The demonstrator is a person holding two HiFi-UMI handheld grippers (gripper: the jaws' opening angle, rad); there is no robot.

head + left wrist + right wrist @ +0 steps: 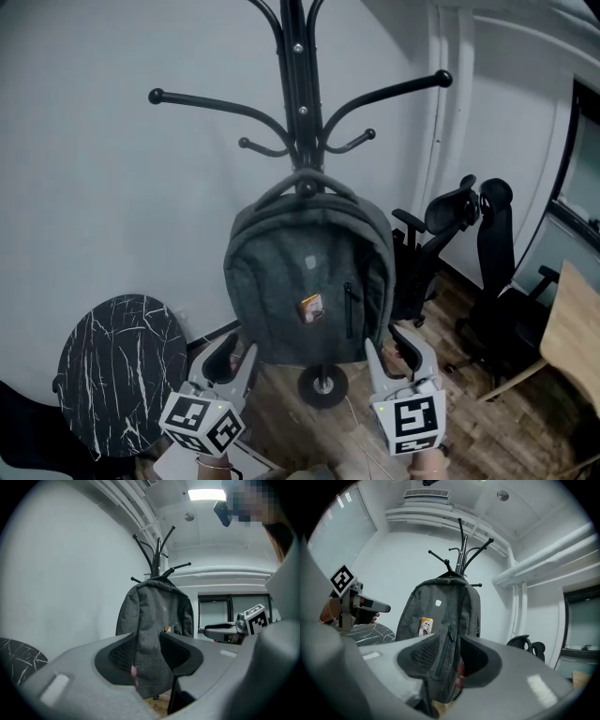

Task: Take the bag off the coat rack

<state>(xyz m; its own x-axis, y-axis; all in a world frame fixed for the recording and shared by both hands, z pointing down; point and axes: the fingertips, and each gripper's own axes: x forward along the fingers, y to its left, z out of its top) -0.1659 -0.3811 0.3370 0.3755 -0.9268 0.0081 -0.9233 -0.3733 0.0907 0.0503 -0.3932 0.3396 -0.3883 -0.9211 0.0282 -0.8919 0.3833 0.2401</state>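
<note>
A dark grey backpack (309,272) hangs by its top loop from a black coat rack (298,94) in front of a white wall. A small yellow badge sits on its front pocket. In the head view my left gripper (228,361) stands at the bag's lower left corner and my right gripper (401,354) at its lower right corner. In the left gripper view the left gripper (149,656) is open, with the backpack (157,616) showing in the gap and the pads not pressing on it. The right gripper (449,656) is open in the same way before the backpack (440,616).
A round black marble-pattern table (122,370) stands at the lower left. Black office chairs (487,272) stand to the right of the rack, and a wooden tabletop (574,328) juts in at the far right. The rack's round base (323,384) rests on a wooden floor.
</note>
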